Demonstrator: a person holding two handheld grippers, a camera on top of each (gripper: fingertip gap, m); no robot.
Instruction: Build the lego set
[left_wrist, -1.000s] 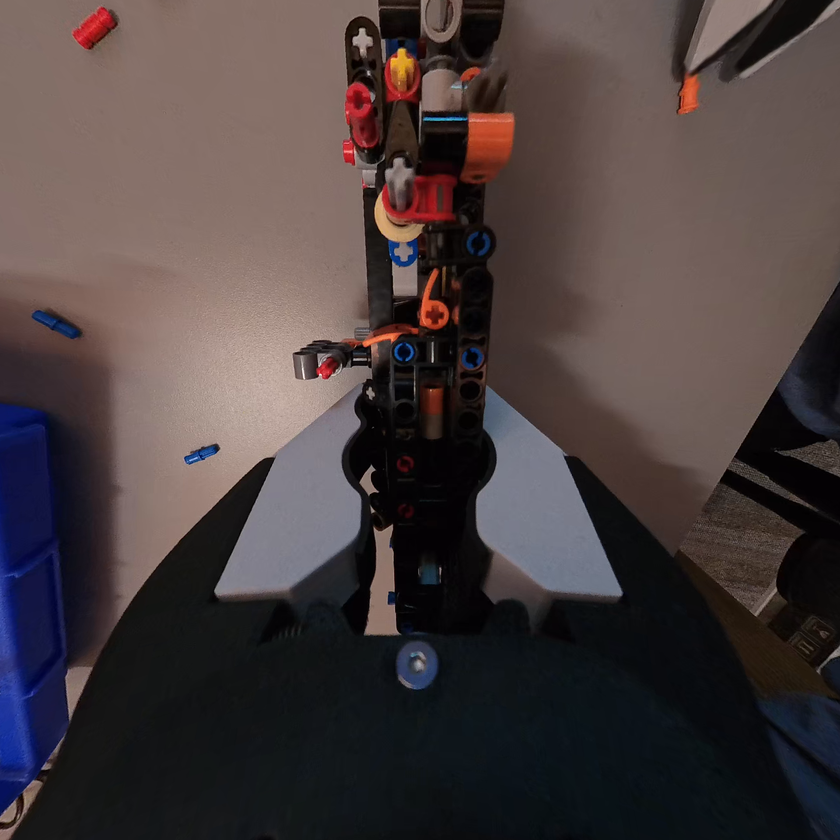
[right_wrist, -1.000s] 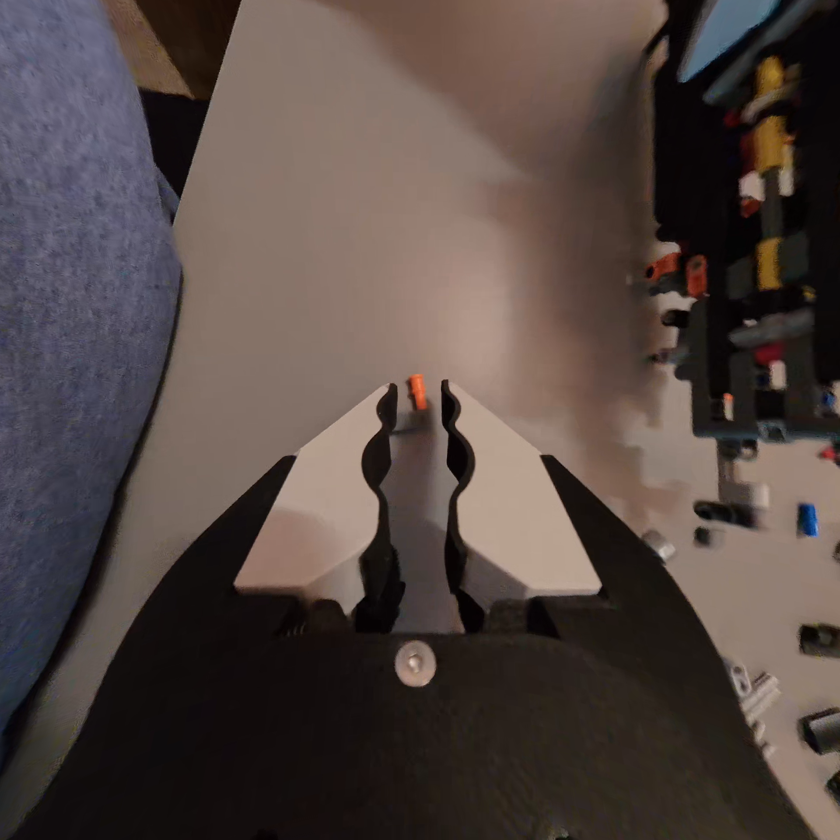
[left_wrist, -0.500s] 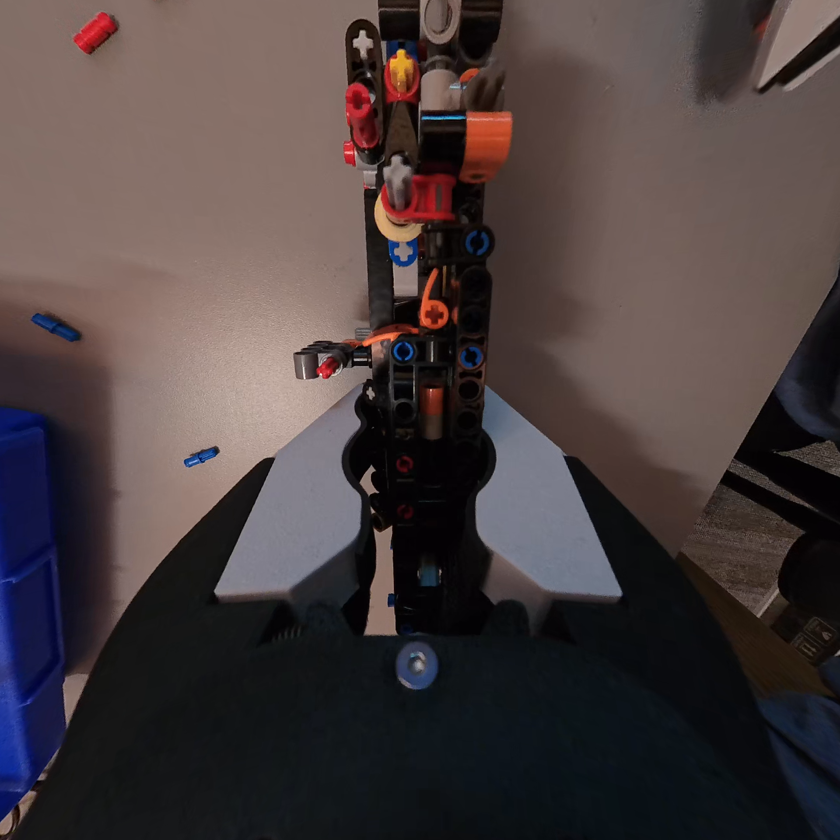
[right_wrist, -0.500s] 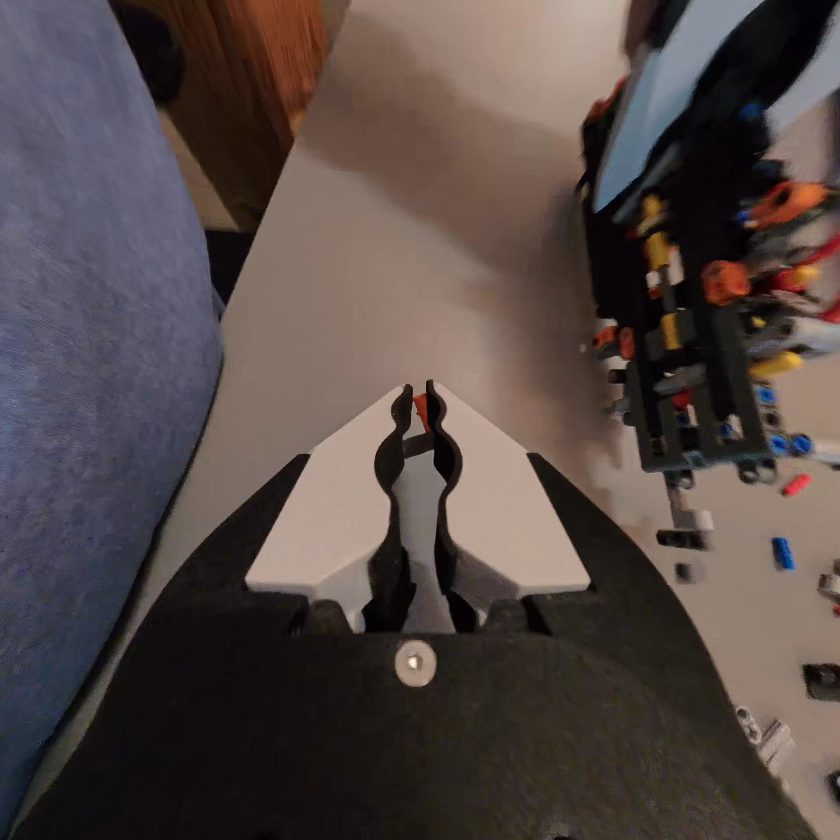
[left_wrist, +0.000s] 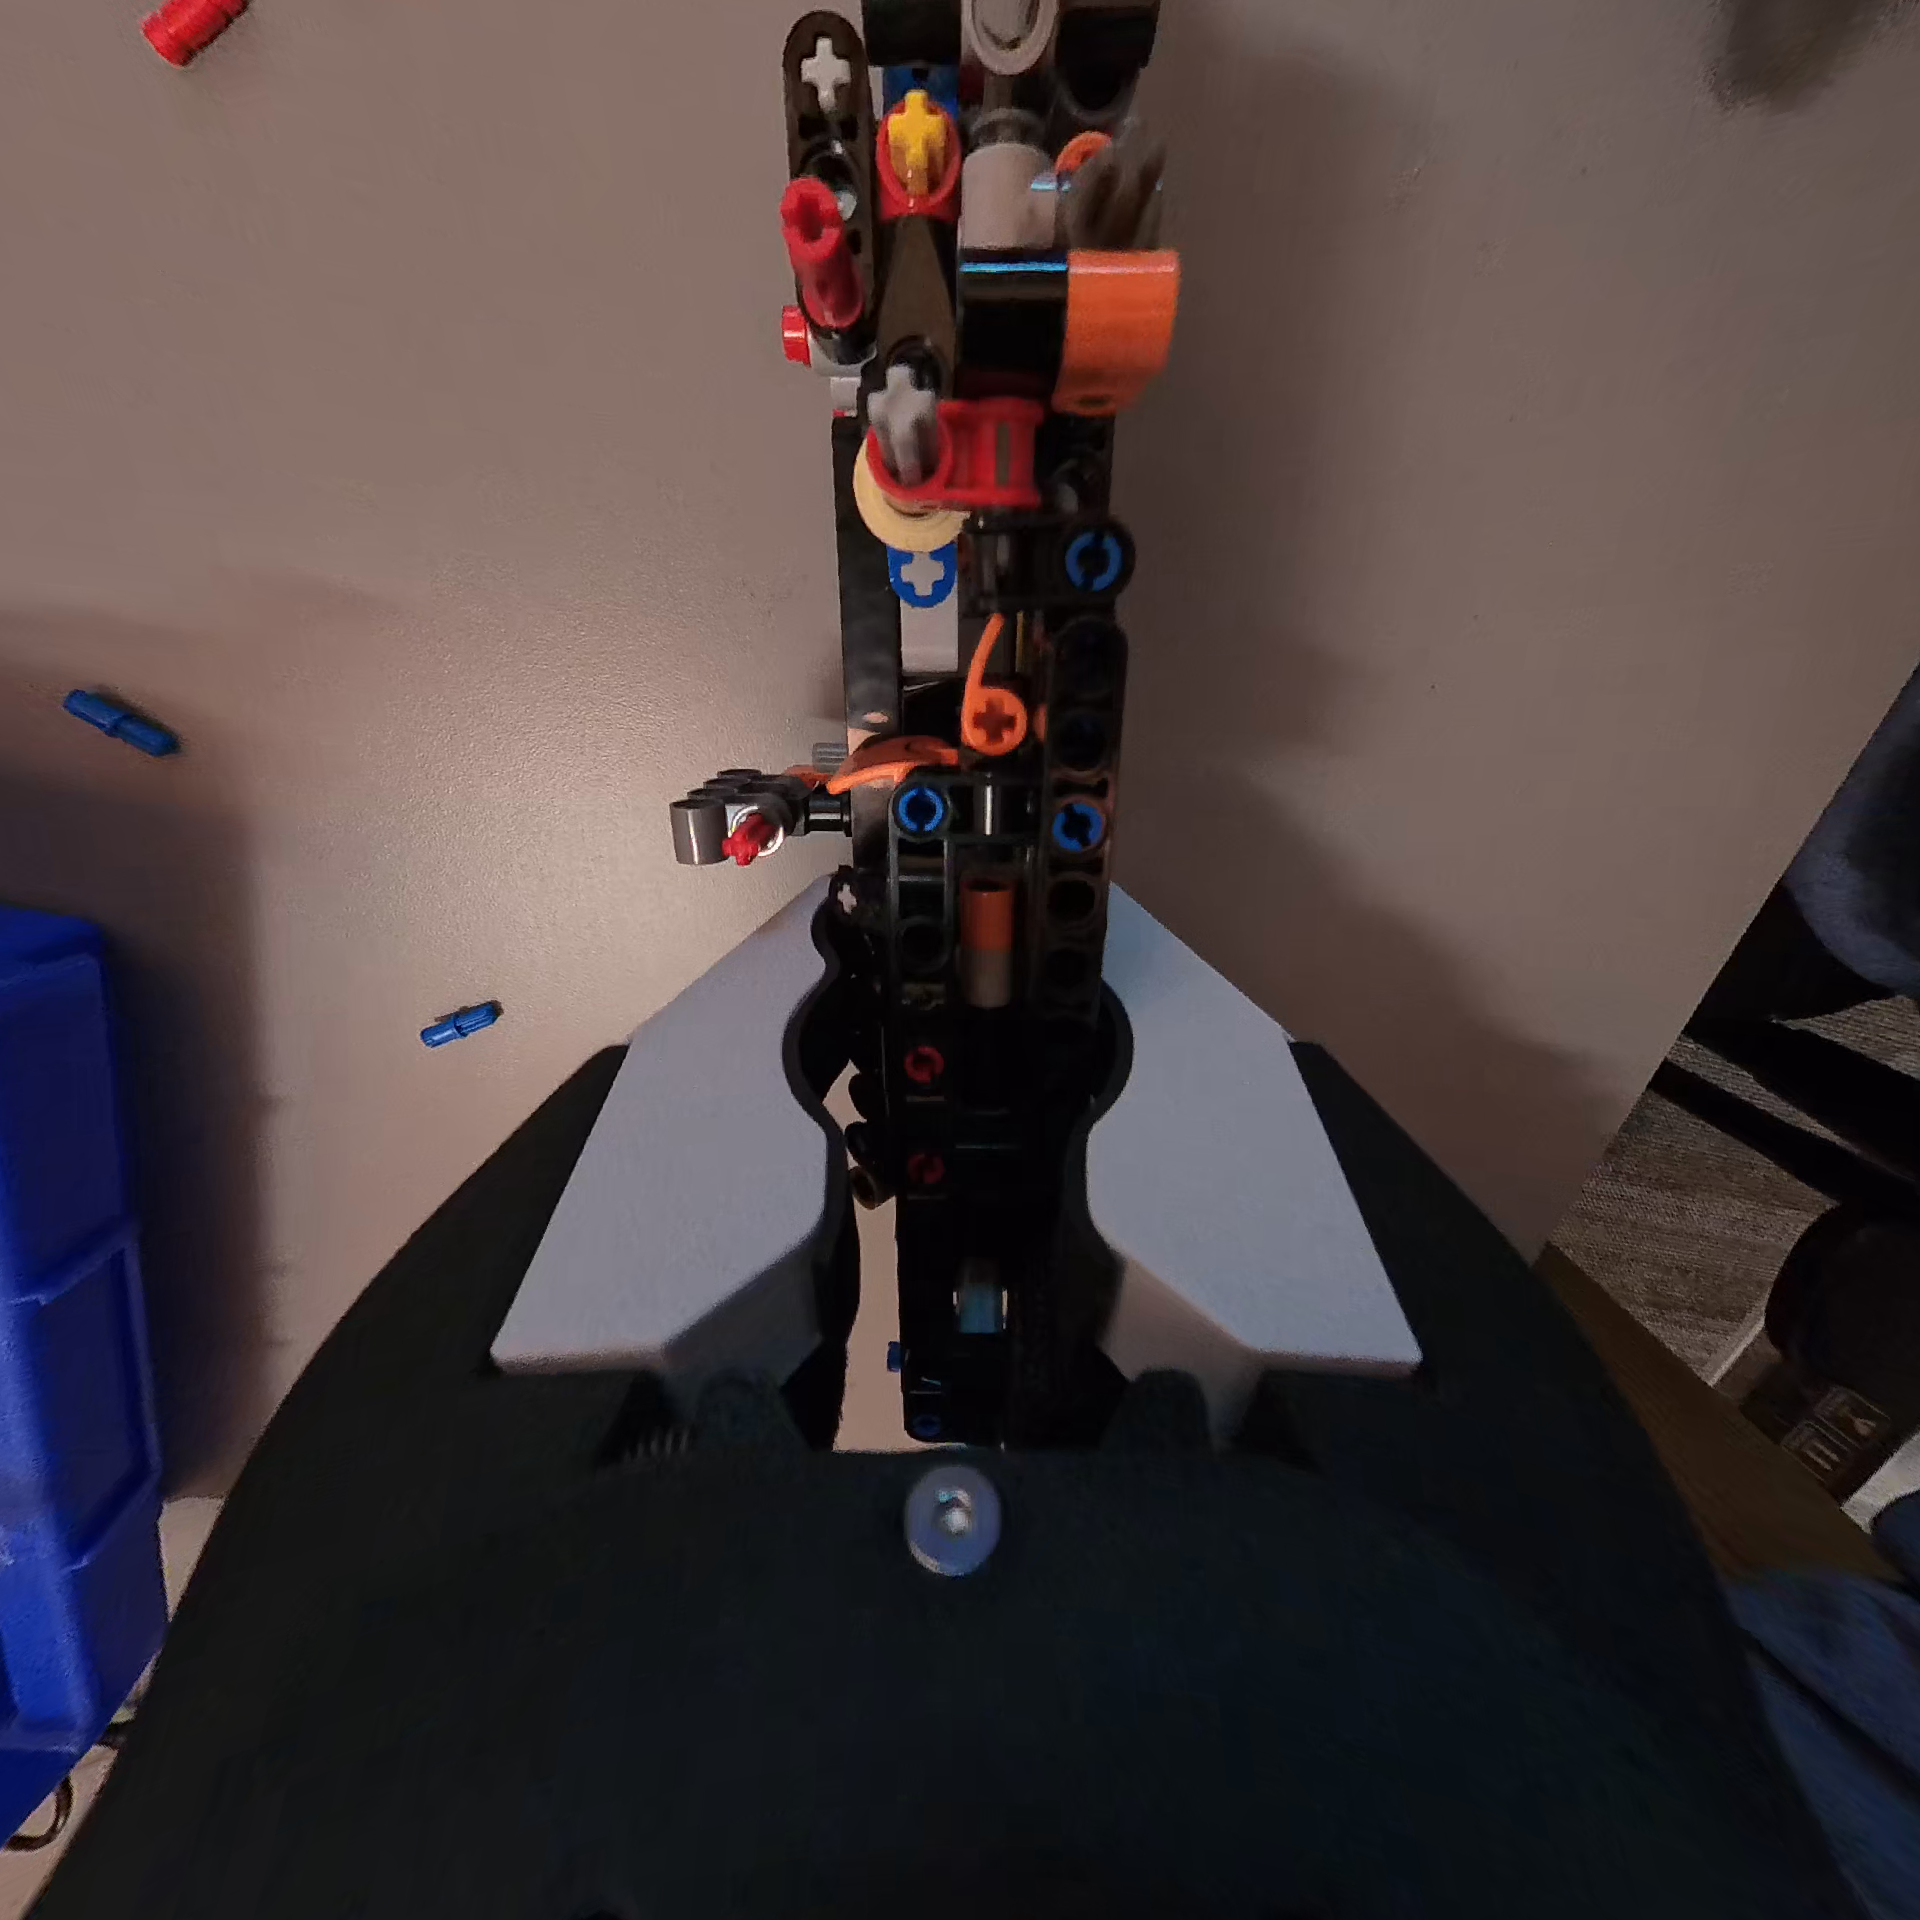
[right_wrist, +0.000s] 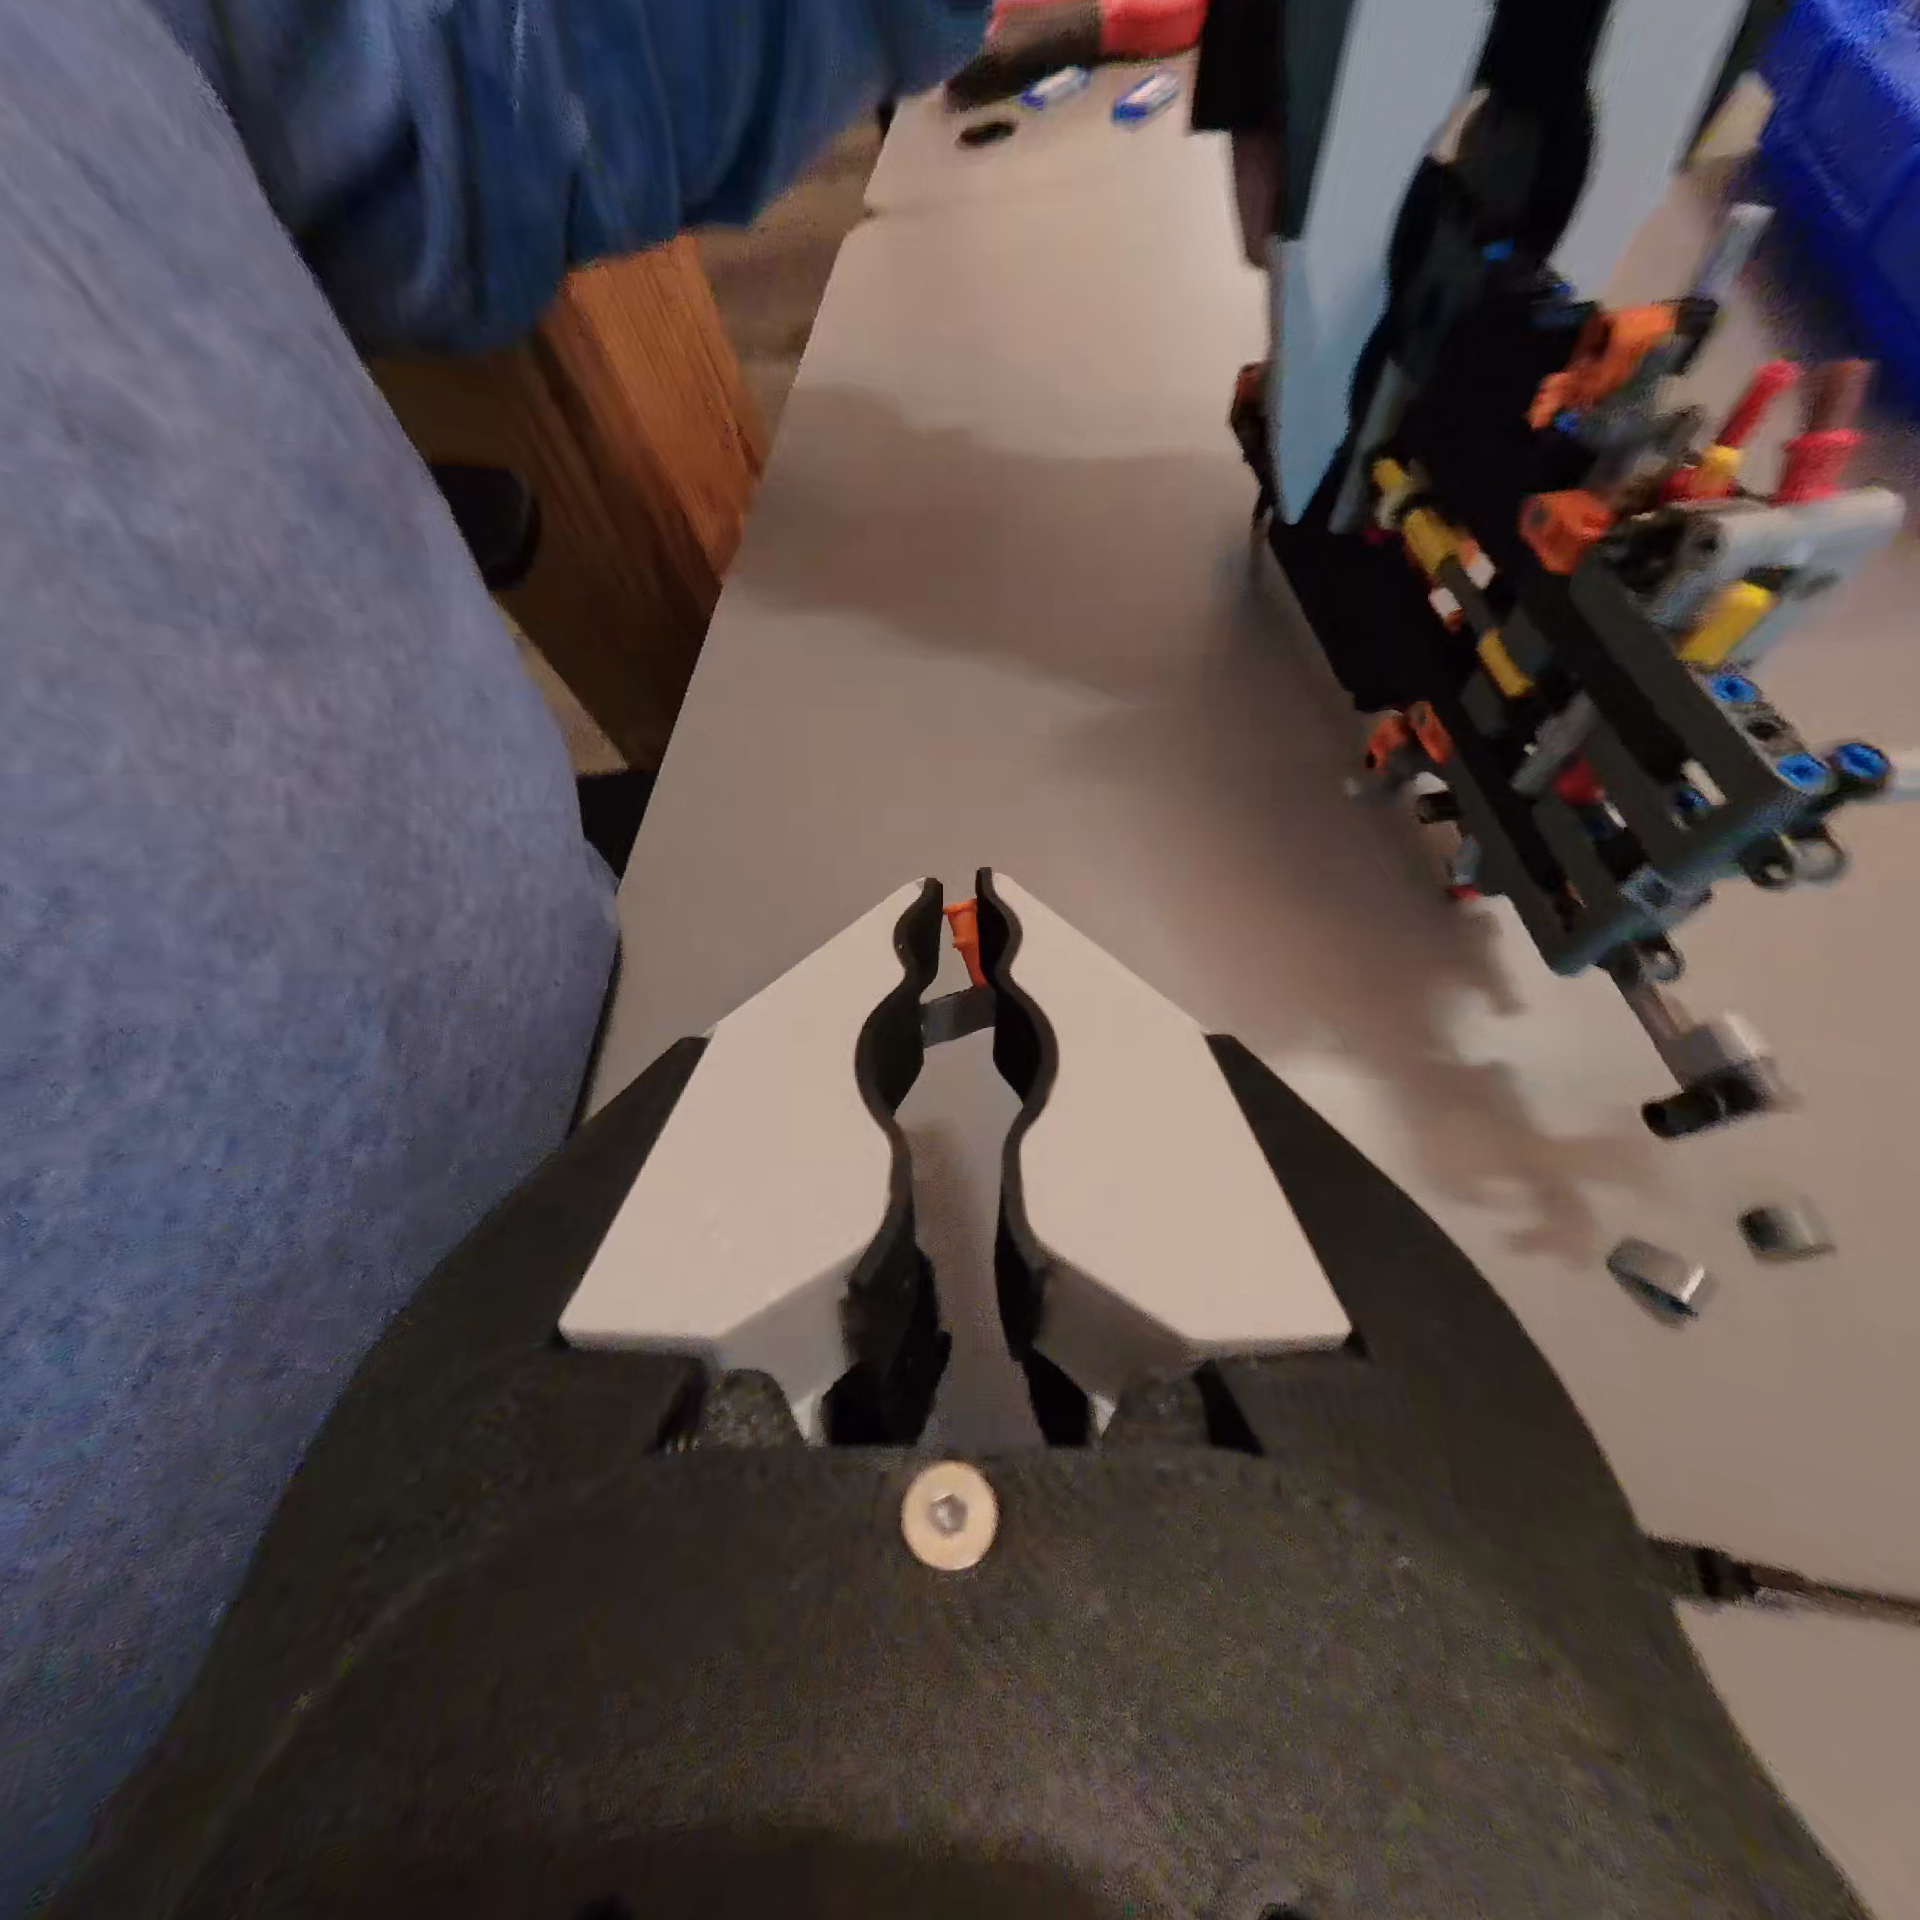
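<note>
- We see the left hand-held gripper (left_wrist: 966, 904) clenched around the lower end of the lego model (left_wrist: 982, 644), a long black beam frame with red, orange, yellow and blue parts, which stretches away from the fingers above the counter (left_wrist: 468, 436).
- Our right hand-held gripper (right_wrist: 958, 896) is clenched on a small orange pin (right_wrist: 962, 935), pinched at the fingertips, with a grey stub beneath it; it sits lifted above the counter's near-left edge.
- In the right wrist view the lego model hangs over the counter's right side, gripped by the left hand-held gripper, blurred.
- Under it two small grey pieces (right_wrist: 1657, 1280) lie on the counter.
- In the left wrist view two blue pins (left_wrist: 459, 1027) lie loose towards the counter's left edge, beside a blue bin (left_wrist: 62, 1351).
- A red connector (left_wrist: 189, 23) lies at the far left corner.
- Blue cloth (right_wrist: 260, 831) lies off the counter's left edge in the right wrist view.
</note>
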